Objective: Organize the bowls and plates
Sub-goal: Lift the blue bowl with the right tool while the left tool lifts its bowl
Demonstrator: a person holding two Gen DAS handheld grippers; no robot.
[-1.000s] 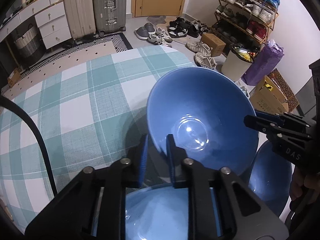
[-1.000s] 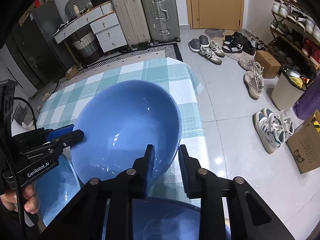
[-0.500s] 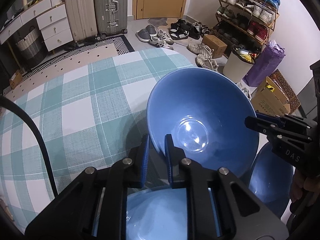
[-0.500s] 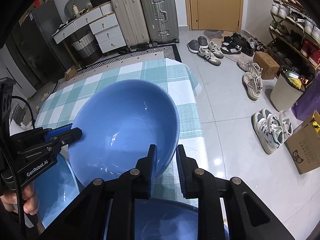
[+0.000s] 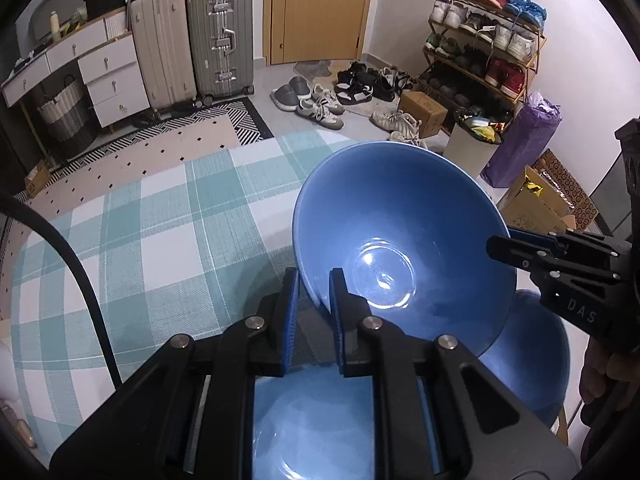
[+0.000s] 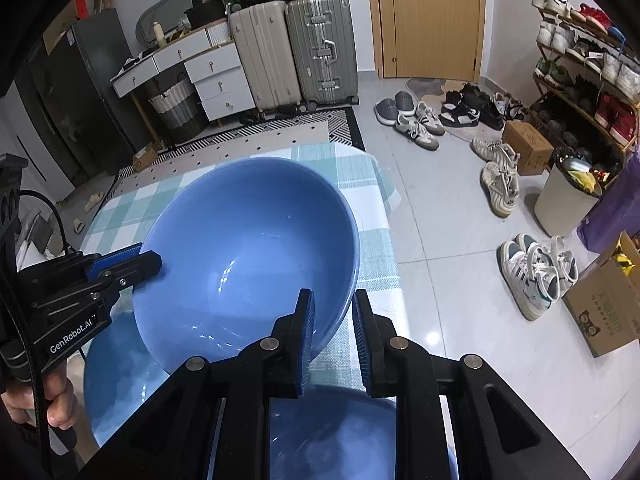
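Left gripper (image 5: 313, 292): closed on the near-left rim of a large blue bowl (image 5: 400, 240), one blue pad inside the wall and one outside.
Right gripper (image 6: 333, 312): pinching the opposite rim of the same bowl, again one pad on each side of the wall; seen from the left camera it comes in from the right edge.
Held bowl: carried between both grippers, tipped so its glossy inside faces the cameras, clear of the table.
Directly below the left gripper: a second blue bowl (image 5: 316, 420), mostly hidden by the fingers.
Lower right of the left gripper: a third blue bowl (image 5: 532, 364), partly under the held one.
Hands: a hand (image 6: 48, 400) grips the left handle; whether the bowls below are nested cannot be told.
Beyond the bowl: a table under a teal and white checked cloth (image 5: 140, 240).
Farther off: suitcases (image 5: 192, 40), a wooden door (image 5: 320, 8), a shoe rack (image 5: 484, 48).
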